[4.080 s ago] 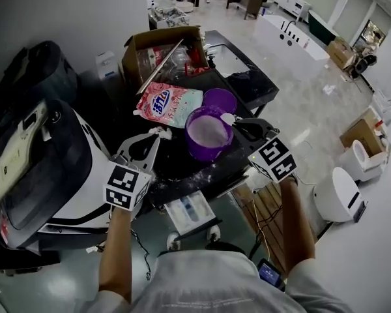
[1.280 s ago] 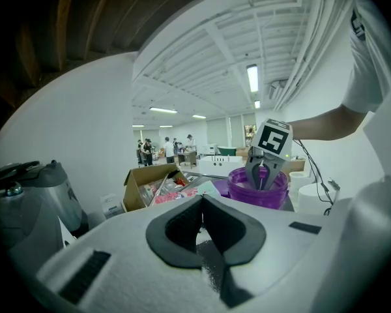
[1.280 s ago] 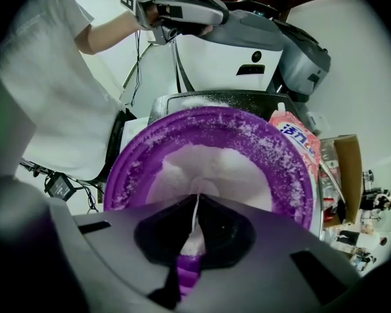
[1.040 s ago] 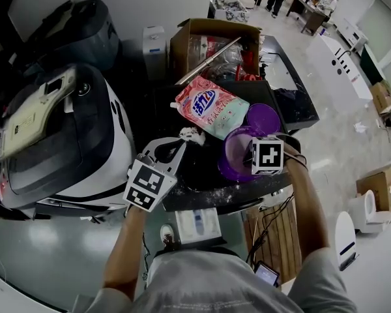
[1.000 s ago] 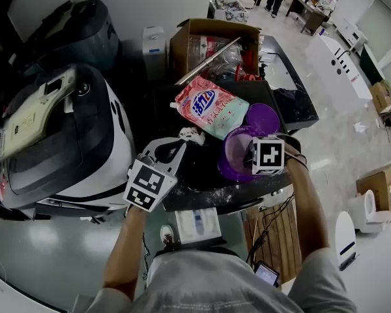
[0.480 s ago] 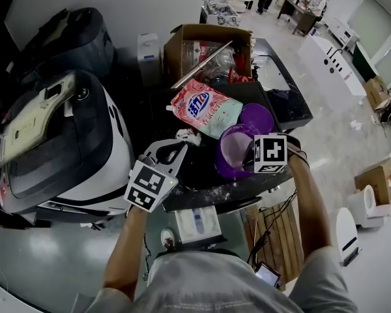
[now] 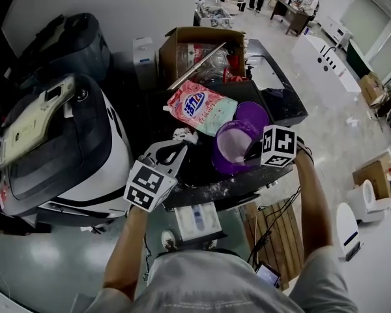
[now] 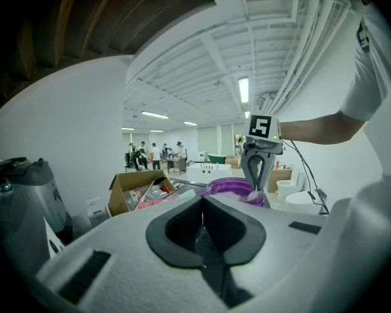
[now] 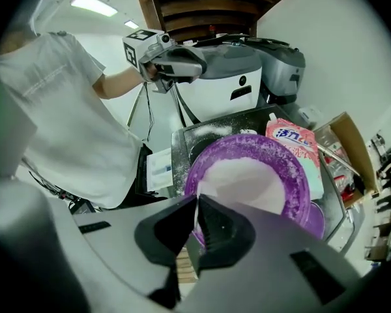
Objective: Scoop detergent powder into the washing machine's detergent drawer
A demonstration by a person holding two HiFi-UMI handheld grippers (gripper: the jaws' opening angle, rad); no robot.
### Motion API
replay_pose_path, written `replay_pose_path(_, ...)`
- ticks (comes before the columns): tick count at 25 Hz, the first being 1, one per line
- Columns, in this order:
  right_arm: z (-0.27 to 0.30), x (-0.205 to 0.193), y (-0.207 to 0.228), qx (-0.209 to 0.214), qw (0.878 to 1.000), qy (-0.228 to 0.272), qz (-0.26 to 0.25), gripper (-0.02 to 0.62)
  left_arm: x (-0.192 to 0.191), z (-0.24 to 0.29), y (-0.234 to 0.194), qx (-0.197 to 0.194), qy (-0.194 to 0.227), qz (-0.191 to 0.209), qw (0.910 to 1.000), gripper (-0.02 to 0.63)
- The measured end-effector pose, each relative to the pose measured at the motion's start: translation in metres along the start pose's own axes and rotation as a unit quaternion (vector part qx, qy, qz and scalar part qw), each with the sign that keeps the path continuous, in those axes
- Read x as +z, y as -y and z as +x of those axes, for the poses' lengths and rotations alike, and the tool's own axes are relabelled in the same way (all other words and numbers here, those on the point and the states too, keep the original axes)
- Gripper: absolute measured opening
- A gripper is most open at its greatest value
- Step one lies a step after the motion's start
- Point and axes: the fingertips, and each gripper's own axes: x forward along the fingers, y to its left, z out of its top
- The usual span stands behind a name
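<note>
The washing machine (image 7: 58, 142) fills my left side, white body and dark lid. Its far left is lost in shadow, and from here I cannot pick out its detergent drawer. Tight against its right flank stands the dark table (image 7: 199, 171), whose near edge is dusted with spilled powder. Past that edge and past the right edge there is only open floor, so my arms have free room on those sides. At the back of the table an open cardboard box (image 7: 171, 56) closes off that end, and its contents are too jumbled to name. The pink detergent bag (image 7: 199, 106) lies flat in front of the box.

The purple tub (image 7: 219, 162) sits just nearer to me than the bag, close to the table's near right edge, with white detergent powder (image 7: 233, 142) inside. Its purple lid (image 7: 253, 114) lies just beside it on the far right. A strip of bare table separates the tub from my left gripper (image 8: 202, 199), which hangs above the table's near left corner with its jaw tips pressed together on nothing.

My right gripper (image 9: 197, 204) reaches over the tub's near right rim, its tips down inside. Its jaws are clamped on a white scoop (image 8: 253, 195). Only a small white part of it shows at the tips, and from above the gripper hides it altogether
</note>
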Motion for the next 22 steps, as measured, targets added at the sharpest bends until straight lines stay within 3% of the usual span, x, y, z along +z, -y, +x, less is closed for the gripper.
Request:
replay_pose_path(8,-0.019,0.003,-0.005,-0.026,0.996,0.077,0.044,0.013,0.004,-0.004,0.014,-0.014,0.007,-0.004,0.9999,0.009)
replay_pose_path(14,-0.024,-0.001,-0.004,-0.057,0.985,0.135,0.094,0.014,0.004,-0.007,0.021,-0.017,0.008,-0.001,0.9998,0.009)
replay_pose_path(18,-0.029,-0.004,0.006,-0.103,0.966,0.186,0.144,0.014,0.004,-0.009,0.026,-0.018,0.007,-0.001,0.9998,0.009)
replay_pose_path(22,-0.027,-0.009,0.011,-0.119,0.937,0.239,0.226,0.014,0.004,-0.009,0.03,-0.02,0.005,-0.004,0.9998,0.009)
